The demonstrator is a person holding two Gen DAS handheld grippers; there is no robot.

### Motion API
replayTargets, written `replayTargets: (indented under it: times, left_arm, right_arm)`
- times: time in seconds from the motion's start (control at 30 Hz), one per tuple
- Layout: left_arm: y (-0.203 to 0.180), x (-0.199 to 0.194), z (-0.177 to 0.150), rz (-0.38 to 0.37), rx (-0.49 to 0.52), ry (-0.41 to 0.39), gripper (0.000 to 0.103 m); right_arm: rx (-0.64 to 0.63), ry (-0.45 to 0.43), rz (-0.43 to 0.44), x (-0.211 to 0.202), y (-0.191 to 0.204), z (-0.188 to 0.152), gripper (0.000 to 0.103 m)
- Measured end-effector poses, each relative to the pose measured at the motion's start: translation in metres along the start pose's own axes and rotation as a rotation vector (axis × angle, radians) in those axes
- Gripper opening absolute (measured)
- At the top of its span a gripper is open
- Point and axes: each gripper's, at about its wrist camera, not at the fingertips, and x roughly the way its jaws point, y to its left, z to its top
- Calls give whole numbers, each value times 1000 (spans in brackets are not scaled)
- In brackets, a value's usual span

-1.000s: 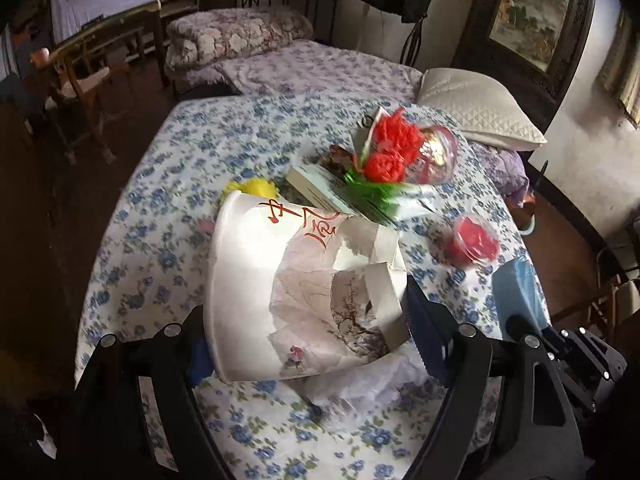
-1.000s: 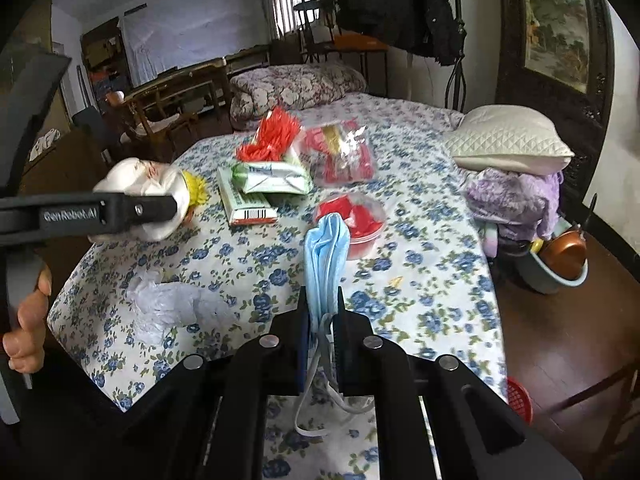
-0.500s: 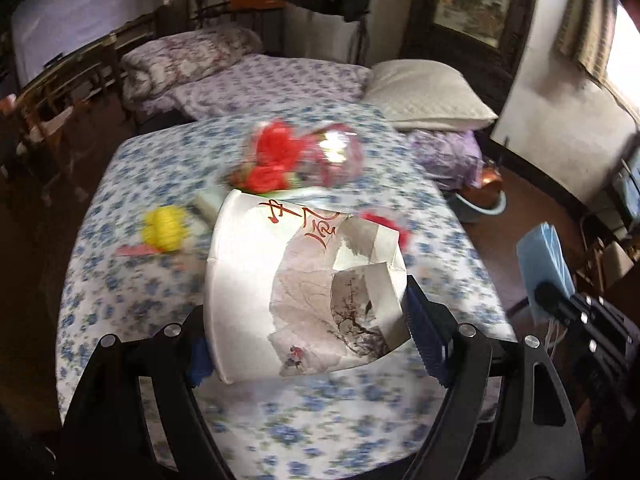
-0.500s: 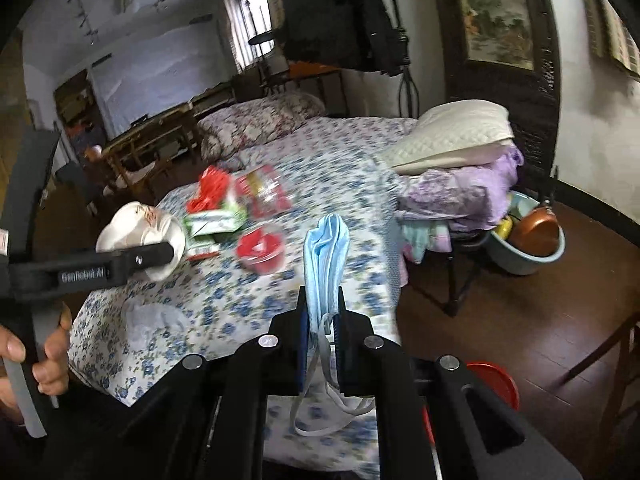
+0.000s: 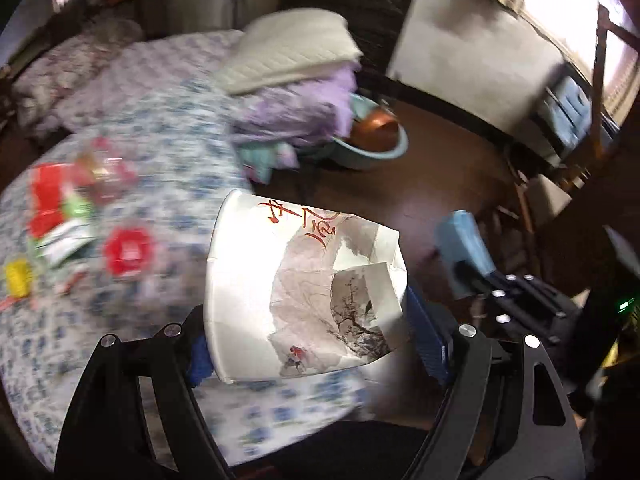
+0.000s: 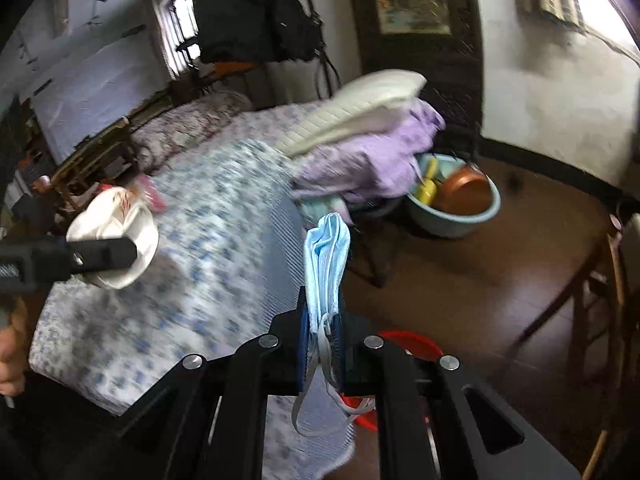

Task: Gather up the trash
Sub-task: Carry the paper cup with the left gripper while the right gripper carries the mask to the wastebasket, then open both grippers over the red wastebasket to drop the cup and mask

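My left gripper (image 5: 306,332) is shut on a crushed white paper cup (image 5: 296,284) with red lettering, held in the air over the table's right edge; it also shows in the right wrist view (image 6: 120,236). My right gripper (image 6: 322,332) is shut on a folded blue face mask (image 6: 326,264), its ear loops hanging below; the mask also shows in the left wrist view (image 5: 460,240). A red bin (image 6: 404,344) on the floor shows partly behind the right gripper. Red and green wrappers (image 5: 60,204), a red lid (image 5: 128,250) and a yellow piece (image 5: 18,276) lie on the floral tablecloth (image 5: 168,184).
A light blue basin (image 6: 452,216) with a copper bowl stands on the wooden floor beside a pile of purple cloth and a white pillow (image 6: 360,120). A wooden chair (image 6: 600,280) stands at the right. A bed lies behind the table.
Both grippers have swung to the right, away from the table and toward the floor, each still holding its item. The red bin has come closer in the right wrist view.
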Motion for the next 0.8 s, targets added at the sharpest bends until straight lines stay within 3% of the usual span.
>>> replayTargets:
  times: [0.3,0.53,0.8]
  left_arm:
    - [-62,77,3,-73,80,146,78]
    - [-78,137,0,-144,56,266,78]
    - [-82,200,-11,-160,14,389,78]
  right_arm:
    - [111,127,-19,47,-57,-40,11]
    - [186,225,-15,89,-80,-71,11]
    - [278,305,-7,133,-101,-101,11]
